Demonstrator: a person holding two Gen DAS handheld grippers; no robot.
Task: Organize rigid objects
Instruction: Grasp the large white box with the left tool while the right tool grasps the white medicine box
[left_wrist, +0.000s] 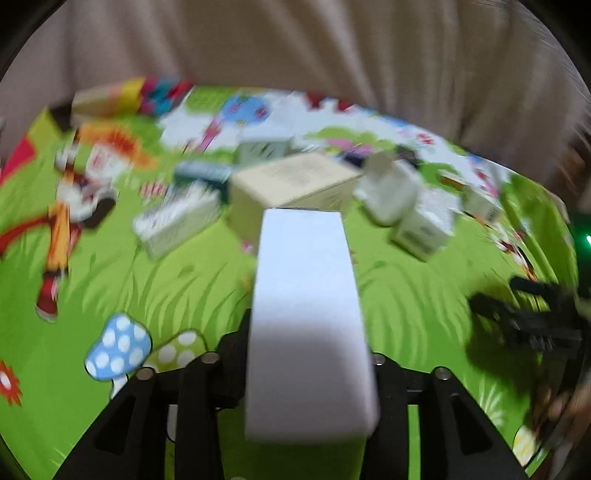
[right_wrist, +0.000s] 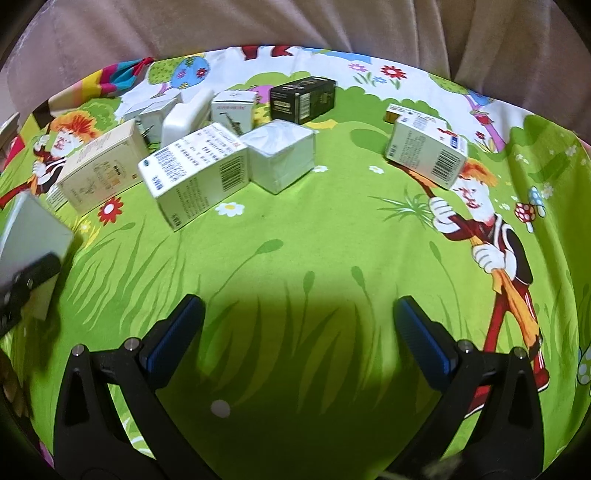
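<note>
Only the left wrist view shows the plain white box clamped lengthwise in the left tongs, blocking the blurred boxes behind it. The right wrist view is sharp: the right tongs gape empty above the green cartoon cloth. A barcode box, white cube box and black box cluster beyond, and another barcode box sits apart to the right.
</note>
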